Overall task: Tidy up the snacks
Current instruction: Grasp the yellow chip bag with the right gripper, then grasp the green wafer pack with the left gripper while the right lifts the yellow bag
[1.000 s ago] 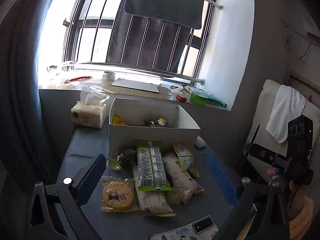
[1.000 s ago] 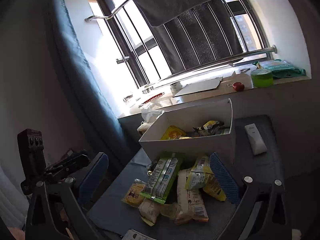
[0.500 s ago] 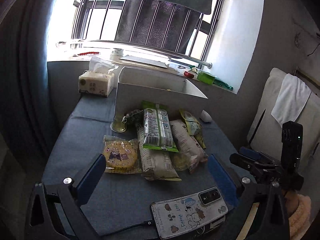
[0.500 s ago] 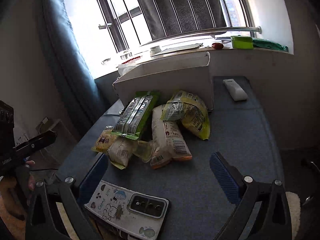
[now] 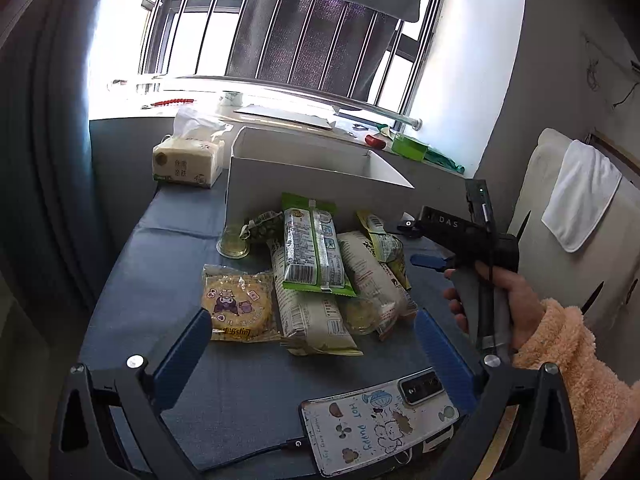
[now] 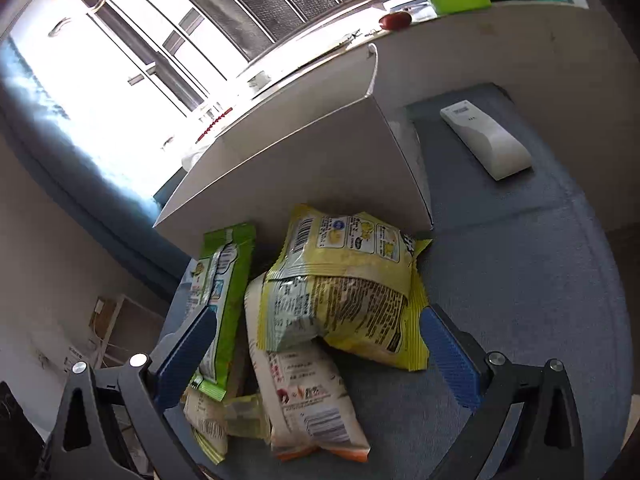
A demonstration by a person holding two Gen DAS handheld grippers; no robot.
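Observation:
A pile of snack packs lies on the blue table in front of a white cardboard box. The pile holds a green-edged pack, a round yellow cookie pack, pale long packs and a yellow bag. My left gripper is open and empty, hovering at the near side of the pile. My right gripper is open, its fingers on either side of the yellow bag and a pale pack, not closed on them.
A tissue pack stands left of the box. A phone with a cartoon case lies at the table's near edge. A white remote lies right of the box. A small glass cup sits by the box front.
The right gripper has moved forward and down, close over the yellow bag. The left gripper has dropped slightly nearer the pile. Both stay open.

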